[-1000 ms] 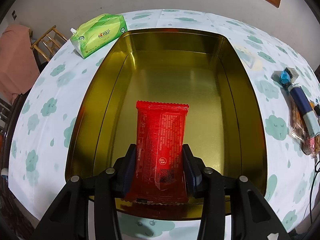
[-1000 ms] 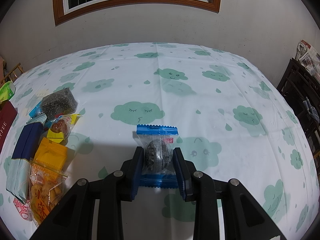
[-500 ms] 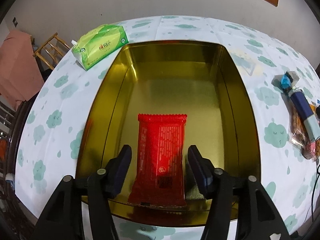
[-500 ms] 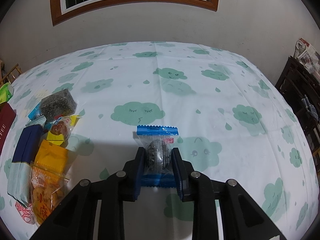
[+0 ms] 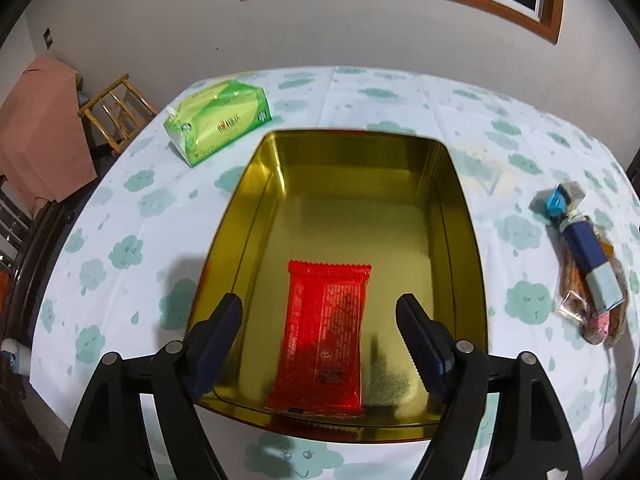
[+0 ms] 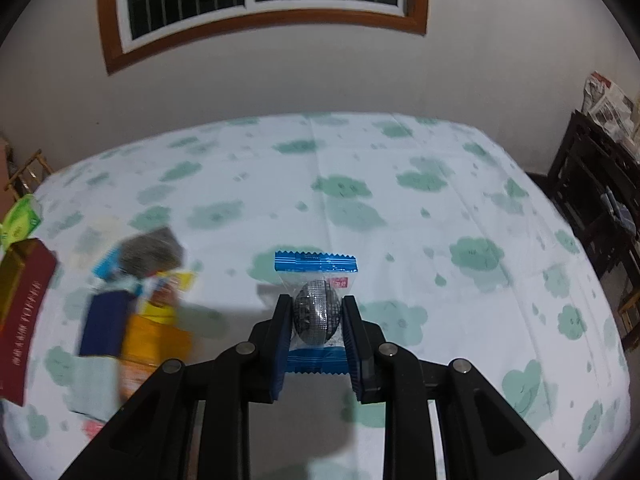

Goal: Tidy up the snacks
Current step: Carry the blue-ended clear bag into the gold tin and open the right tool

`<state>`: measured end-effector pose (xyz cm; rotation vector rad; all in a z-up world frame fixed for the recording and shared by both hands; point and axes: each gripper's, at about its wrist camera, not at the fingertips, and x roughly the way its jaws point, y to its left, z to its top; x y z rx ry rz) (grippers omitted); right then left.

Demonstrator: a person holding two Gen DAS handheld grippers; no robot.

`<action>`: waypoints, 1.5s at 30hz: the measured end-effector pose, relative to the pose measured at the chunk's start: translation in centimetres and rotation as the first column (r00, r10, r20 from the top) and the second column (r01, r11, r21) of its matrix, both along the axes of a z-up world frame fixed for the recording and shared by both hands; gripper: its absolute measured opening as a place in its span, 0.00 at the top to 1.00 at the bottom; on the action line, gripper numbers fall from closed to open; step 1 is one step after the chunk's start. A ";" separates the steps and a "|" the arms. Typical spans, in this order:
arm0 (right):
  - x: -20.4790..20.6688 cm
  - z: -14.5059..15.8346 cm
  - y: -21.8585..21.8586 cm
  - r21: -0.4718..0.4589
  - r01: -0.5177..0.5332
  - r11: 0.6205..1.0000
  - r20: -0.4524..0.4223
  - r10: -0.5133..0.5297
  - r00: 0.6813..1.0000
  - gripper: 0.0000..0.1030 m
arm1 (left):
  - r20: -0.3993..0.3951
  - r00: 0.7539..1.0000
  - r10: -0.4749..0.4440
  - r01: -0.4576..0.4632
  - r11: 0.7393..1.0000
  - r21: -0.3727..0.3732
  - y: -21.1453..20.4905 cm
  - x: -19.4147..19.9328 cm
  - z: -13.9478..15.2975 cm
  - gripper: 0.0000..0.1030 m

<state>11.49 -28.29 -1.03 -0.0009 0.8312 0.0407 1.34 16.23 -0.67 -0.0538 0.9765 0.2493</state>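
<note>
A red snack packet (image 5: pixel 325 334) lies flat on the floor of the gold tin box (image 5: pixel 256 184), near its front wall. My left gripper (image 5: pixel 320 336) is open wide and raised above the packet, fingers apart on either side of it. My right gripper (image 6: pixel 317 322) is shut on a clear packet with blue ends and a dark round snack (image 6: pixel 316 312), held above the table. A pile of snack packets (image 6: pixel 128 320) lies to its left, and also shows in the left wrist view (image 5: pixel 588 272).
A green tissue pack (image 5: pixel 218 122) lies on the cloud-print tablecloth (image 5: pixel 120 216) behind the tin's left corner. The tin's red outer side (image 6: pixel 24 312) shows at the right wrist view's left edge. A wooden chair (image 5: pixel 116 108) and dark shelving (image 6: pixel 600 208) stand beyond the table.
My left gripper opened, let go of the red packet in the tin and drew up and back. My right gripper closed on the blue-ended packet and lifted it off the table.
</note>
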 end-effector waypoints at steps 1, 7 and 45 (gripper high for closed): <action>-0.3 0.9 0.6 0.005 -0.018 1.000 0.013 0.018 1.000 0.76 | 0.006 1.000 0.002 -0.002 1.000 0.001 0.1 -0.1 0.2 0.25; -1.9 4.0 6.7 0.044 -0.149 0.988 0.047 0.147 0.988 0.76 | 0.041 0.998 0.046 -0.046 0.999 -0.011 2.1 -1.5 1.2 0.19; -9.7 -0.3 37.1 0.099 -0.630 0.770 -0.101 0.638 0.764 0.76 | -0.008 0.949 0.314 -0.314 0.945 -0.089 14.0 -8.5 -0.9 0.16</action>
